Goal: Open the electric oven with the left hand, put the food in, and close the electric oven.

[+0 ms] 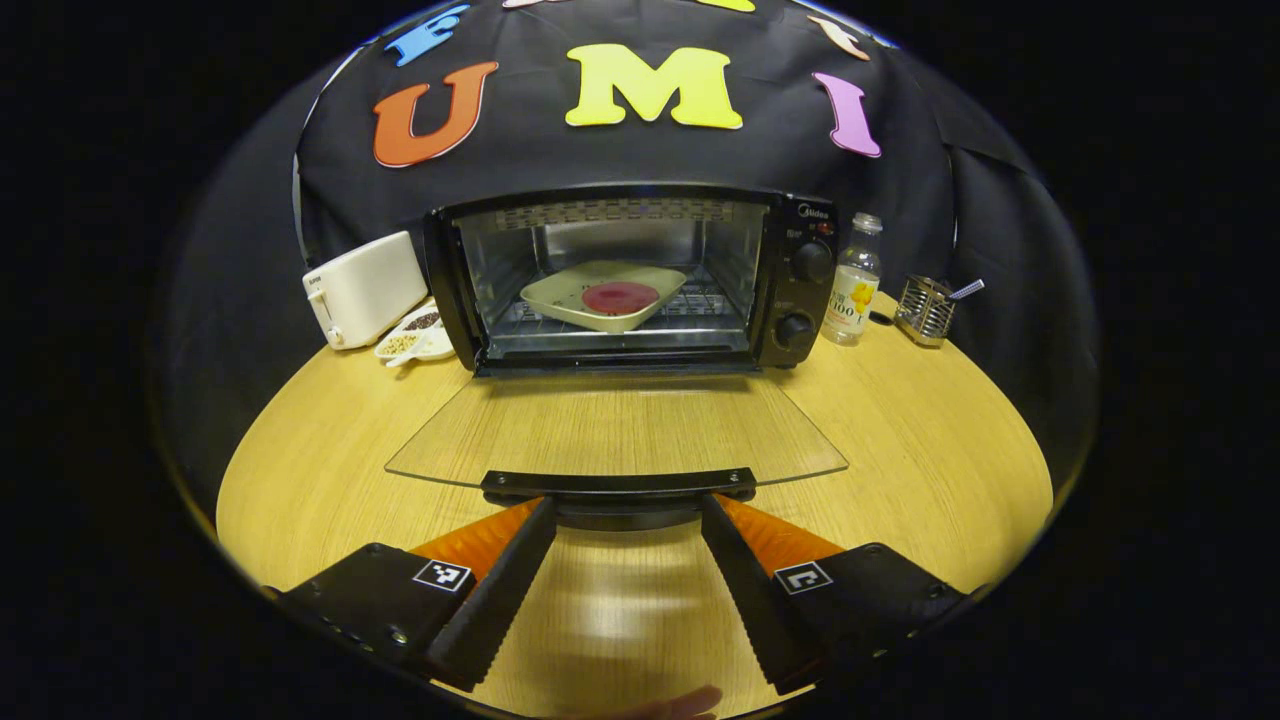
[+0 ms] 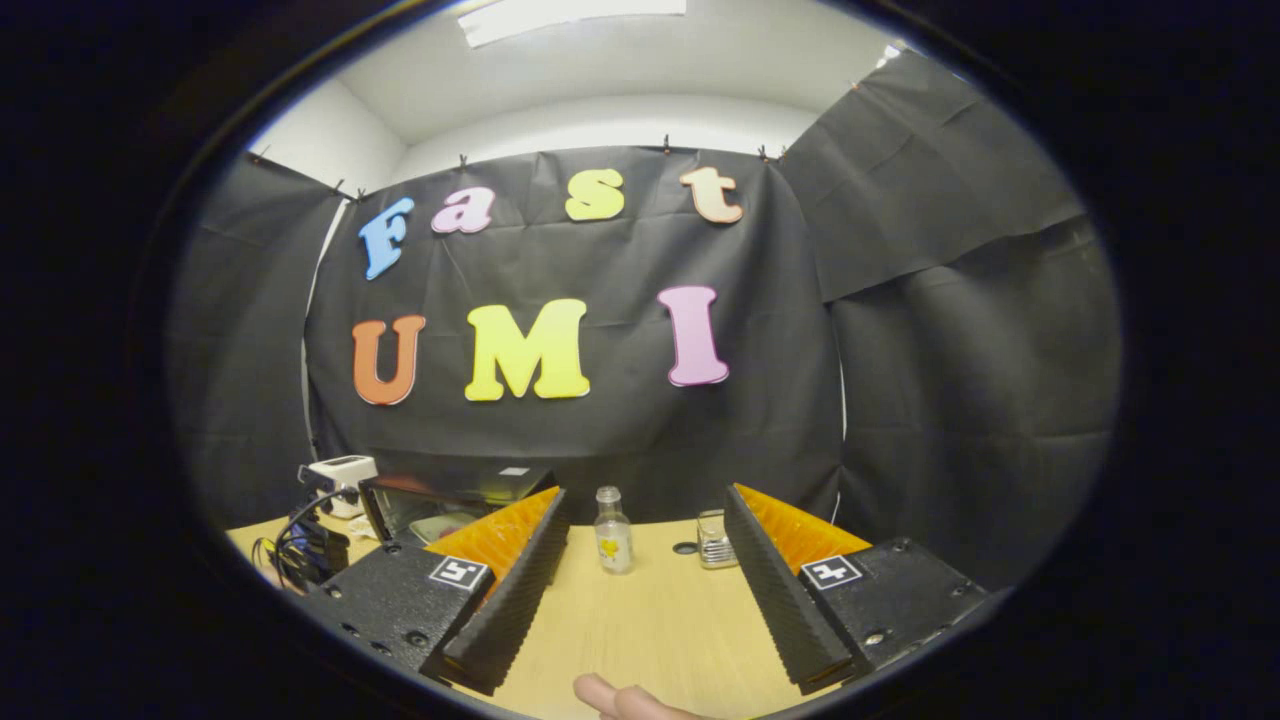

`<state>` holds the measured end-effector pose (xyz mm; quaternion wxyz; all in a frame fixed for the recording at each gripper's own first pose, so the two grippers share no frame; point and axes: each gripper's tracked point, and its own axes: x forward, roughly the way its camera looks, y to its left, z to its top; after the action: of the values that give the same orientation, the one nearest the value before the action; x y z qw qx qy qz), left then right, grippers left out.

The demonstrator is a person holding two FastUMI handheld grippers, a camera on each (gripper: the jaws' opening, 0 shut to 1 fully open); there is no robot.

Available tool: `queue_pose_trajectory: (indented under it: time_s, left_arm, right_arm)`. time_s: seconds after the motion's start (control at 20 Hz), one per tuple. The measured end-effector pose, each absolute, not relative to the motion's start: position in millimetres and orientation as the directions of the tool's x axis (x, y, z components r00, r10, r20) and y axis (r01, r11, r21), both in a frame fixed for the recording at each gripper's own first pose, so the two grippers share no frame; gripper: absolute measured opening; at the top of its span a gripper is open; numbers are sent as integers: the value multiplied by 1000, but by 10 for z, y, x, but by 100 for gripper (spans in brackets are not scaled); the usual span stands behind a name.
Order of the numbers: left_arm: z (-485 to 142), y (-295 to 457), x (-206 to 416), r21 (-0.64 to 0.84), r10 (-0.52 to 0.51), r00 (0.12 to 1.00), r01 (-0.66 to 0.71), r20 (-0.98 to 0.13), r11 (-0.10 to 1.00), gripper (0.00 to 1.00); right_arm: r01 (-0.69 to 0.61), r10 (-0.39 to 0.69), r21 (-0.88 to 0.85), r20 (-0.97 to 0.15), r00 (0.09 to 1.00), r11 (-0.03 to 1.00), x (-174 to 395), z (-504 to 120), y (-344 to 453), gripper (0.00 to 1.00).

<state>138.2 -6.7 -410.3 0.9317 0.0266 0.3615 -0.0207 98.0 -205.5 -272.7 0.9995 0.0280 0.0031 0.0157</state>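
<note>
Food is already inside: a cream tray [image 1: 603,296] with a red round item [image 1: 620,297] on it sits on the wire rack of the electric oven [image 1: 625,280], which stands at the far edge of the table [image 1: 920,440]. The glass door [image 1: 615,425] lies folded all the way down, flat and level toward the near edge, its black handle [image 1: 618,485] just ahead of the left tongs [image 1: 625,520]. Those tongs are spread wide, one finger to each side of the handle's middle, and I cannot tell whether they touch it; they pinch nothing.

In the right gripper view the right tongs [image 2: 645,560] are spread too and empty, held above the table and aimed at the booth wall, well apart from the oven. A small clear bottle [image 2: 612,543] and a wire holder [image 2: 714,540] stand beyond them near the far edge.

By my reading, opening and loading are finished, and closing is what remains: the left tongs would need to catch the handle and swing the door up until it meets the oven front. A white toaster [image 1: 365,288] and a small dish of grains [image 1: 415,335] sit beside the oven's left side, clear of the door's swing.
</note>
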Motion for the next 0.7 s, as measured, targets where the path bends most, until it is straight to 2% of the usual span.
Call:
queue_pose_trajectory:
  time_s: [0.2, 0.7]
  left_arm:
    - [-3770, -54, 1609, 36, -24, 801, 57, -598, 998, 94]
    - [-3376, 2, 2091, 32, -29, 855, 53, -517, 998, 98]
  right_arm:
    - [-39, 39, 58, 0, 999, 998, 918, -2686, -1996, 99]
    - [2, -1, 29, -8, 1000, 1000, 909, -2706, -2172, 99]
